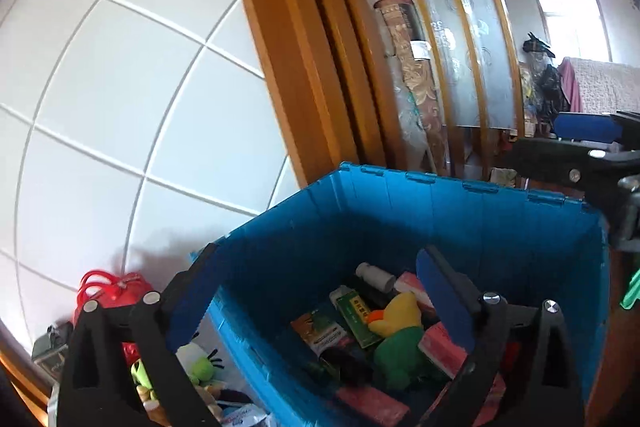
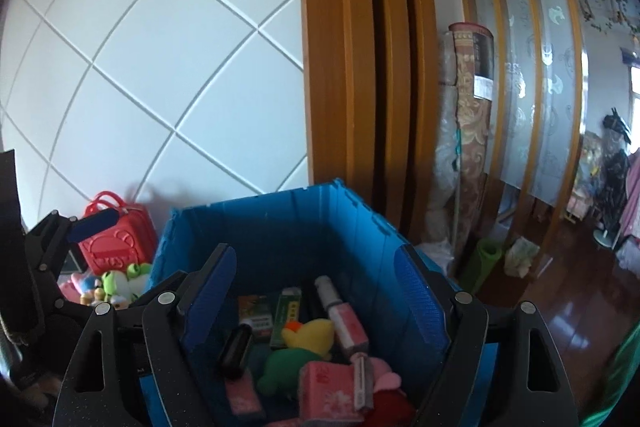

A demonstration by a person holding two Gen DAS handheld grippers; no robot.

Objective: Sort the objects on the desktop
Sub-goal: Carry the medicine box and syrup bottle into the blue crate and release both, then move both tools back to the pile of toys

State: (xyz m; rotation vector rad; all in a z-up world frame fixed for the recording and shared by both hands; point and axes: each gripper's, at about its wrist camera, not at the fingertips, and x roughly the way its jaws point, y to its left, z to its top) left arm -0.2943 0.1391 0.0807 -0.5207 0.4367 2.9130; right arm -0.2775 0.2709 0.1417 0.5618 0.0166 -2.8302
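A blue plastic crate (image 1: pixel 480 223) (image 2: pixel 280 227) holds several sorted items: a green and yellow plush toy (image 1: pixel 396 339) (image 2: pixel 296 351), pink boxes (image 2: pixel 328 387), green boxes (image 1: pixel 356 315) and a white bottle (image 1: pixel 374 275). My left gripper (image 1: pixel 316 299) is open and empty above the crate's left wall. My right gripper (image 2: pixel 316 295) is open and empty above the crate's inside. The left gripper also shows at the left edge of the right wrist view (image 2: pixel 60 239).
A red toy case (image 2: pixel 116 243) (image 1: pixel 112 291) and small frog plush toys (image 2: pixel 116 283) (image 1: pixel 200 363) lie left of the crate by the white tiled wall. A wooden door frame (image 2: pixel 360 67), a rolled carpet (image 2: pixel 472 131) and a green mat roll (image 2: pixel 484 259) stand to the right.
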